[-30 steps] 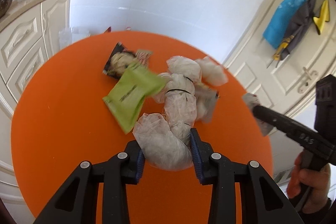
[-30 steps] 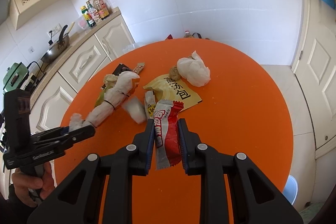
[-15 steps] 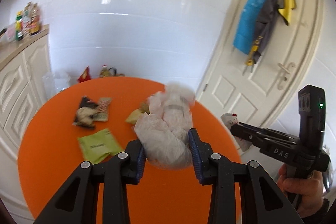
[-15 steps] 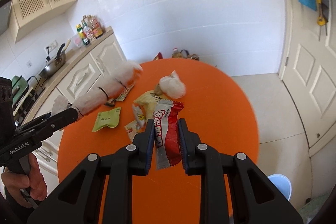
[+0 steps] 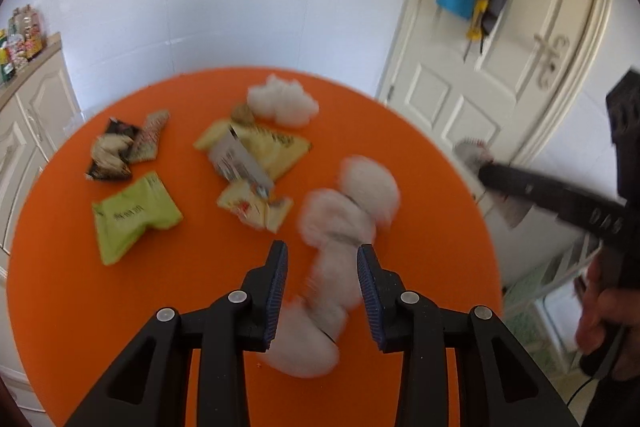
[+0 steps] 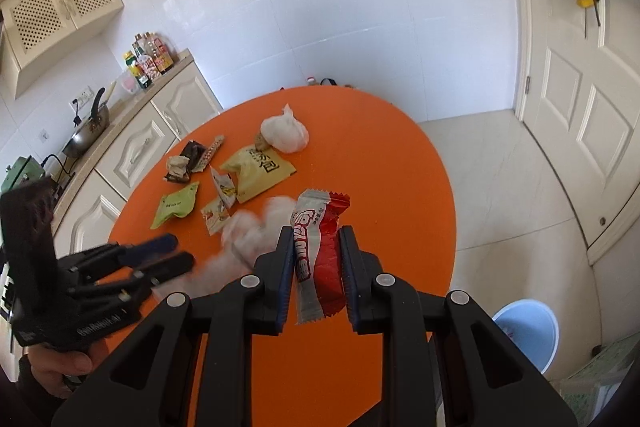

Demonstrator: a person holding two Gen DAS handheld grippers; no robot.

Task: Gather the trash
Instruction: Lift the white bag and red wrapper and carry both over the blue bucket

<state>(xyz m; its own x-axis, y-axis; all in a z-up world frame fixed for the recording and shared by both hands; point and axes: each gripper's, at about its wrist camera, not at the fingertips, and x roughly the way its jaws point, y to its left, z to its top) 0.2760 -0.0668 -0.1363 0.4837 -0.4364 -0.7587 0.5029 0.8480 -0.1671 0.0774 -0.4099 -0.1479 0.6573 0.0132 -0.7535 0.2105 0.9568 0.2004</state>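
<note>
The left gripper is carrying the white bag bundle pinched between its pads, now lifted off the orange table. The right gripper is clamping the red-and-white wrapper, swinging toward the blue bin (likely the drop-off). Farther off, the green packet and yellow packet are lying uncollected.

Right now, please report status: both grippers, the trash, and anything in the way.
Left gripper shut on white plastic bundle. Right gripper shut on red-white wrapper. More wrappers lie on orange table. Blue bin on floor, path unobstructed.
</note>
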